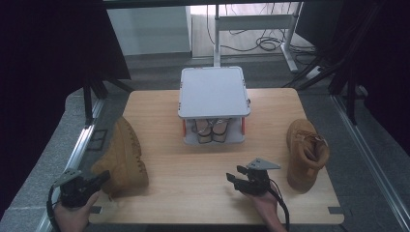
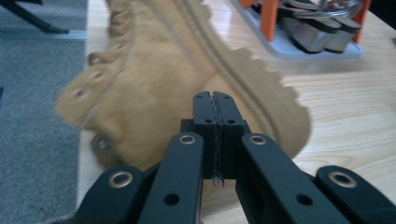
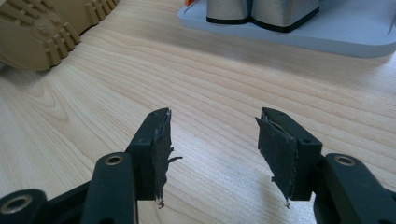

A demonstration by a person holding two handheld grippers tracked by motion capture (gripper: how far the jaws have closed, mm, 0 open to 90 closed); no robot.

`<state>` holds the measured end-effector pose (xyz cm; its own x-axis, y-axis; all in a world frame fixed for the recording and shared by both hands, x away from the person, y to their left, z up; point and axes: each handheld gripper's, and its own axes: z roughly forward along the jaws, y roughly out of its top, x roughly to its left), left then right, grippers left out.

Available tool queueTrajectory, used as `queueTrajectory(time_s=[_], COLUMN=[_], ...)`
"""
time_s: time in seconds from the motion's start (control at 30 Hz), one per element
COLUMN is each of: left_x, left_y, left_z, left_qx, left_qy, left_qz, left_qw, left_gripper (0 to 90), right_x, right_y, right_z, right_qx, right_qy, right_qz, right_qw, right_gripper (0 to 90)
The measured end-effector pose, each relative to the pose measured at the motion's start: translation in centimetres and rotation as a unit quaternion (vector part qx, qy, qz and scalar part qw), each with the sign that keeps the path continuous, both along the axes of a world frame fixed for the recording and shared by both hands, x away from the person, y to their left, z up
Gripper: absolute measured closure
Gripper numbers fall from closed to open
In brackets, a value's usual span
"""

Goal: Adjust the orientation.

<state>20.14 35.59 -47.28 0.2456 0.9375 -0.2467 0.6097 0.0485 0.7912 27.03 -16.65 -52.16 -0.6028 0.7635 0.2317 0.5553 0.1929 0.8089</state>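
Left claw [image 2: 215, 100]: nearest of all, my two jaws are pressed flat together with nothing between them, tips right at the upper of the boot lying on its side; whether they touch the leather I cannot tell.
Left boot [image 1: 123, 157]: tan lace-up, tipped over at the near left edge of the surface [image 1: 193, 159], sole facing the middle, eyelets toward my claw.
Right claw [image 3: 212, 140]: jaws stand apart and hold nothing, low over bare wood, near the front edge.
Right boot [image 1: 305, 152]: upright, well apart from the other, just beside my right claw.
Rack [image 1: 214, 92]: grey two-level stand at the back centre, a pair of sandals [image 1: 212, 129] already on its lower level.
Step in hand, as I judge it: get the fallen boot upright for the rack.
How to do it well: open the left jaws before going in, bite the collar edge rather than push with closed tips, and keep the boot from sliding off the left edge.
Risk: closed tips may only shove it.
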Motion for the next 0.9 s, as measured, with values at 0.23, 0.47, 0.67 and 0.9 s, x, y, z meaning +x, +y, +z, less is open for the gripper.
queueTrajectory(time_s=[0.23,0.47,0.67,0.9], left_x=[-0.5,-1.2,-0.8,0.0], left_y=[2.0,3.6,3.9,3.9], left_z=[-0.8,-1.6,-3.3,-4.5], left_qx=[-0.026,-0.024,-0.022,-0.026], left_qy=[-0.003,0.007,0.029,0.041], left_qz=[0.028,0.048,0.051,0.044], left_qw=[0.9993,0.9985,0.998,0.9978], left_gripper=[89.7,89.7,89.6,89.7], right_x=[0.0,0.1,0.1,0.1], right_y=[-0.1,-0.2,0.0,0.0], right_z=[-0.1,-0.4,-0.5,-0.7], right_qx=[0.0,-0.004,-0.006,-0.009], right_qy=[0.002,0.005,0.008,0.01], right_qz=[-0.003,-0.004,-0.001,-0.002], right_qw=[1.0,1.0,1.0,0.9999], right_gripper=[44.3,44.4,45.1,45.0])
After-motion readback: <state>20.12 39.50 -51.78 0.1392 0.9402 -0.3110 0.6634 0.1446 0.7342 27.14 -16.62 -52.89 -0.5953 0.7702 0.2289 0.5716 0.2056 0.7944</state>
